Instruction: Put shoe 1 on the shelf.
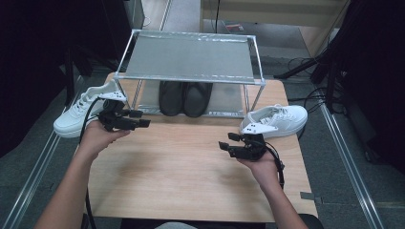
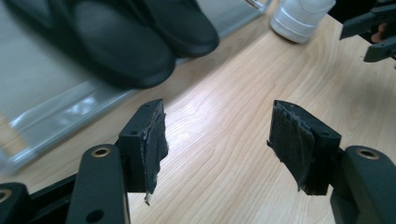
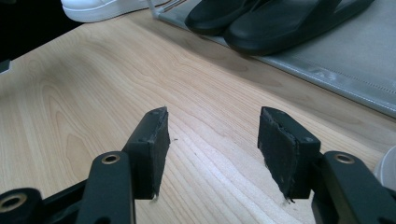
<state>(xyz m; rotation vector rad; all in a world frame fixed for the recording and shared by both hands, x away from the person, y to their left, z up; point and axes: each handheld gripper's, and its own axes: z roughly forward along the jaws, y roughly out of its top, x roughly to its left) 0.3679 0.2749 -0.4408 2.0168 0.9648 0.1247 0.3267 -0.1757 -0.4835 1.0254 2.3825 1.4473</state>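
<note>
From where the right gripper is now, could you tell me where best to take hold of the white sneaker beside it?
Probably at the heel collar of the white sneaker. It lies on its sole, toe pointing left toward the rack, heel at the table's right edge. The right gripper, jaws open, could come from above and pinch the collar rim, which looks thin enough to fit between them.

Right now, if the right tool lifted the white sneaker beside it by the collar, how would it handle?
The white sneaker probably holds its shape: thick sole, structured upper. Likely light, though it may tilt toe-down. The right tool is open and empty.
</note>
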